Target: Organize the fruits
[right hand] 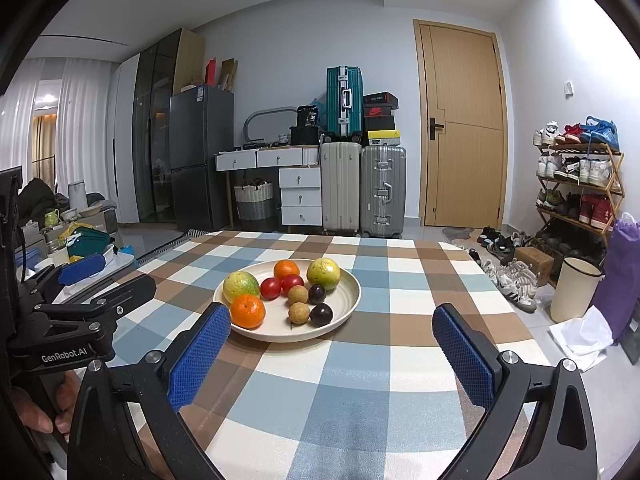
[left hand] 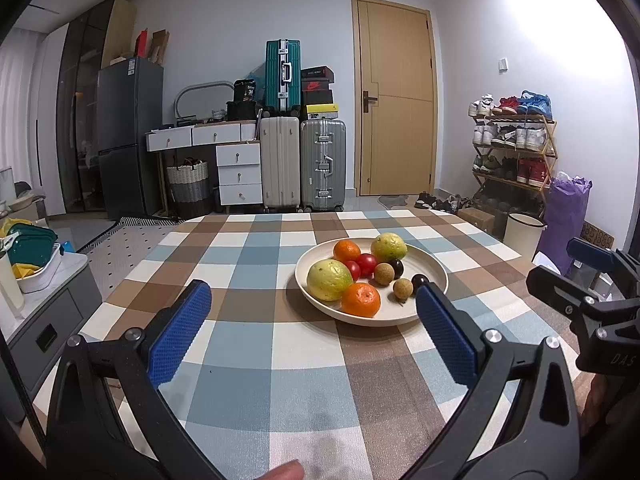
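Both my left hand-held gripper point(left hand: 314, 308) and right hand-held gripper point(right hand: 332, 330) hang spread wide, holding nothing. The fruits sit heaped in the plate point(right hand: 348, 280) on the table point(right hand: 360, 380). The tomatoes point(right hand: 282, 286) look soft, so I'd pinch gently across their middles.

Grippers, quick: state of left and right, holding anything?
Left gripper: open, empty, short of the cream round plate.
Right gripper: open, empty.
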`<state>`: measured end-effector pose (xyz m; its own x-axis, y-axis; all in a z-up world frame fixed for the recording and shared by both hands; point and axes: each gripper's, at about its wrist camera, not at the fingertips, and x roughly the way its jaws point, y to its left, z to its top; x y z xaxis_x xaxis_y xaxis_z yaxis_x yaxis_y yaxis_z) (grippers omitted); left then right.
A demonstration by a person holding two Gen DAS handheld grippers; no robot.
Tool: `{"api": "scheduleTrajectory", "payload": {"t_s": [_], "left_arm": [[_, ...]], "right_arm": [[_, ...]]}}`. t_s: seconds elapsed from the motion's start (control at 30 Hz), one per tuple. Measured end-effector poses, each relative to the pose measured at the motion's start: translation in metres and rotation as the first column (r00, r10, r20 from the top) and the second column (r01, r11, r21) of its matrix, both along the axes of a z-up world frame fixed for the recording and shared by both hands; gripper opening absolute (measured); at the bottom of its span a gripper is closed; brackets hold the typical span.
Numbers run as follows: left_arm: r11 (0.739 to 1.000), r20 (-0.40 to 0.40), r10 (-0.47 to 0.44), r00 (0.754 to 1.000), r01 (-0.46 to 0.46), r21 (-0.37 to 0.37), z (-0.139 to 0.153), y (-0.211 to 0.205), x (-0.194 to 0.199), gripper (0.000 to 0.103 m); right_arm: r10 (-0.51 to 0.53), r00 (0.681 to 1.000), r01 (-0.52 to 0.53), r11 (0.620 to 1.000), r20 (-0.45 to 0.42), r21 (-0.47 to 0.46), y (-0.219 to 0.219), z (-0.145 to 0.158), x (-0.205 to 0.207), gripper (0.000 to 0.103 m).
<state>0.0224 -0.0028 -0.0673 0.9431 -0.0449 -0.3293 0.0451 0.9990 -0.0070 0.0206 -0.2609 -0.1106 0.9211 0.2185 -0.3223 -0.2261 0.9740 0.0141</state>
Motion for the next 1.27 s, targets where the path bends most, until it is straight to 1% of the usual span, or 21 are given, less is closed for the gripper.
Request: {"api": "scheduleTrajectory", "payload": {"t_s": [1.07,1.27], "left_arm": [[1.0,-0.003,-0.019,1.0,0.019,0.0,-0.0022,-0.0037,0.0021,0.102],[1.0,-0.001,-0.012,1.0,0.012,0.0,-0.0019,-0.0032,0.0005,0.102]], "right_arm": [[0.0,1.0,0.0,1.0,0.0,-0.001,0.0019,0.0003,-0.0009,0.103],[0.0,1.0,0.0,1.0,0.0,-0.001,0.0015,0.0003,-0.0007,0.103]]}}
